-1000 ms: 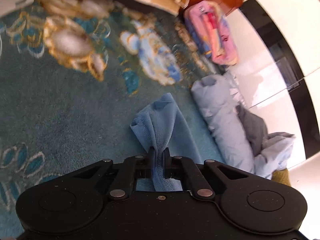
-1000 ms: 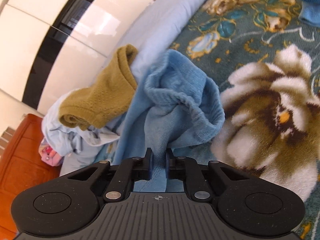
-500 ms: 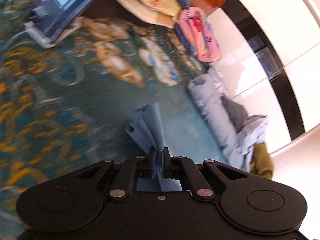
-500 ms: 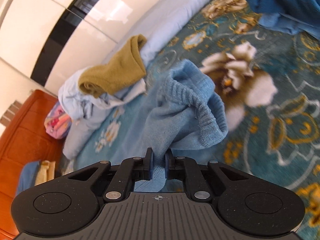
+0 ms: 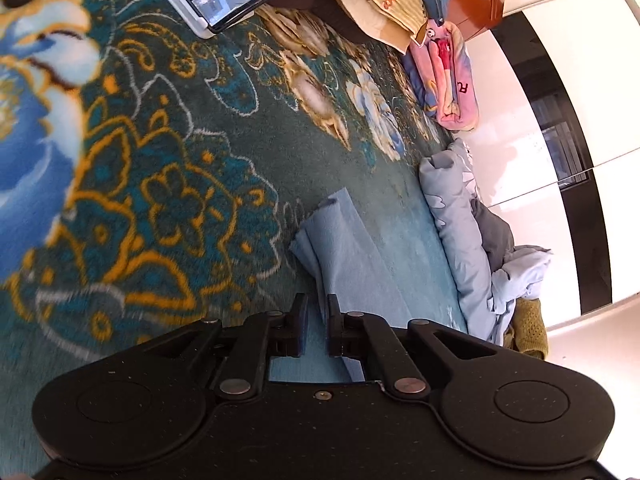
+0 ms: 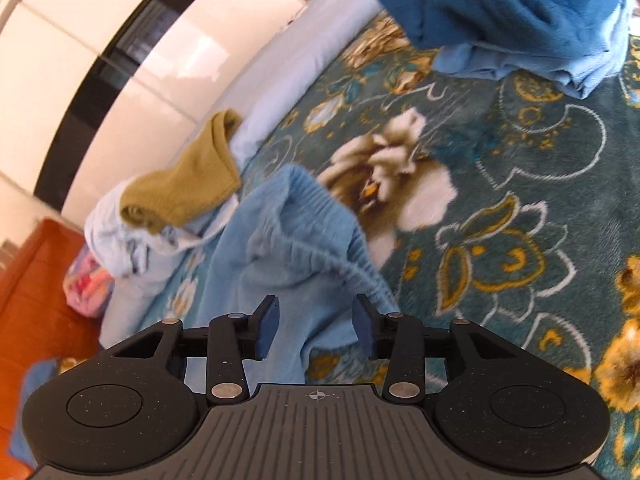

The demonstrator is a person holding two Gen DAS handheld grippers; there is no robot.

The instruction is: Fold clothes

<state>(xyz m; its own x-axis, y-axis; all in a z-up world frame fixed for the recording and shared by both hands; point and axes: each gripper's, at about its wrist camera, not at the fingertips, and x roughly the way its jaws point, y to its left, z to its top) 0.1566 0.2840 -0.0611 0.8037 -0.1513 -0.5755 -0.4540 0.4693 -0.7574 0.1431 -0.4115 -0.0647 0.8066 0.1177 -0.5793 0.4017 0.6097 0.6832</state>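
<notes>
My left tongs (image 5: 317, 330): pressed nearly together, pinching a thin edge of the light blue garment (image 5: 344, 248).
My right tongs (image 6: 316, 330): spread wide, holding nothing. The ribbed end of the same light blue garment (image 6: 296, 240) sags just in front of them.
Where the garment is: on the flowered carpet (image 5: 168, 184), near the pile of pale clothes (image 5: 460, 216). One end runs up into my left tongs and looks flat and narrow. The ribbed end is bunched and open like a bag.
Near the garment: a mustard knit piece (image 6: 188, 182) sits on the pale pile. A dark blue heap (image 6: 500, 8) lies well apart from the garment, farther across the carpet.
Step in hand: I think I am in the middle of 1 fold. 1 end is held and the other end is loose. I cannot tell if I just let that end drop to lay it down, or if I am about to take a new hold on it.
What comes next needs: the bunched ribbed end has to be made flat, with its edges lined up with the end I hold. My left tongs should hold tight so the cloth does not slip.
Watch out: the knit is soft and floppy, so it may crumple again.
</notes>
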